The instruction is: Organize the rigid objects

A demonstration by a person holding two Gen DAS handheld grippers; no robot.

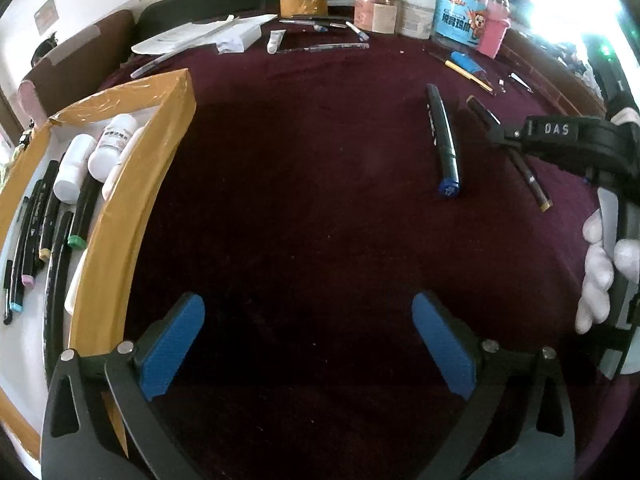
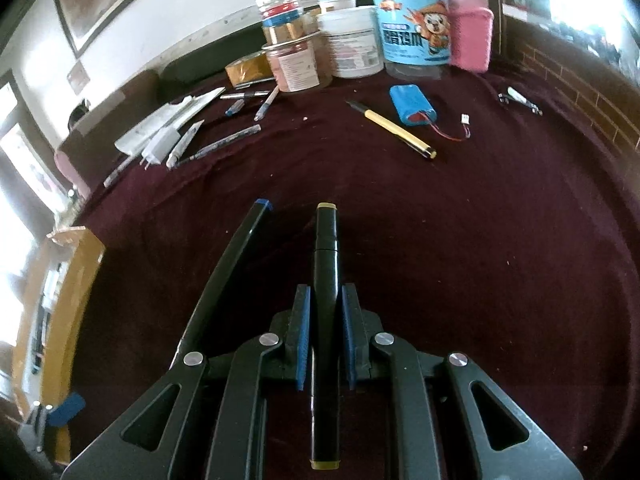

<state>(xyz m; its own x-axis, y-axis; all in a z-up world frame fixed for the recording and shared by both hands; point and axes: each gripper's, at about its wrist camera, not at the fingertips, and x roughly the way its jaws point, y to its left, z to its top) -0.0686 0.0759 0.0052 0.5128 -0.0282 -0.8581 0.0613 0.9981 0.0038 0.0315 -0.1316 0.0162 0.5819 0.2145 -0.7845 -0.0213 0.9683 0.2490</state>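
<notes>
My right gripper (image 2: 325, 330) is shut on a black marker with olive-yellow end caps (image 2: 326, 276) that lies along its fingers; in the left wrist view the gripper (image 1: 516, 136) sits over that marker (image 1: 528, 176) at the right. A black marker with a blue cap (image 1: 442, 140) lies on the cloth just left of it, also in the right wrist view (image 2: 228, 276). My left gripper (image 1: 308, 344) is open and empty over bare cloth. A cardboard box (image 1: 132, 184) at the left holds several markers (image 1: 52, 216) and white bottles (image 1: 92, 152).
A dark red cloth (image 1: 304, 184) covers the table. At the back stand jars and tubs (image 2: 348, 40), a tape roll (image 1: 303, 5), papers (image 1: 200, 34) and loose pens (image 2: 224, 144). A yellow pen (image 2: 392, 128) and a blue battery pack (image 2: 414, 105) lie to the right.
</notes>
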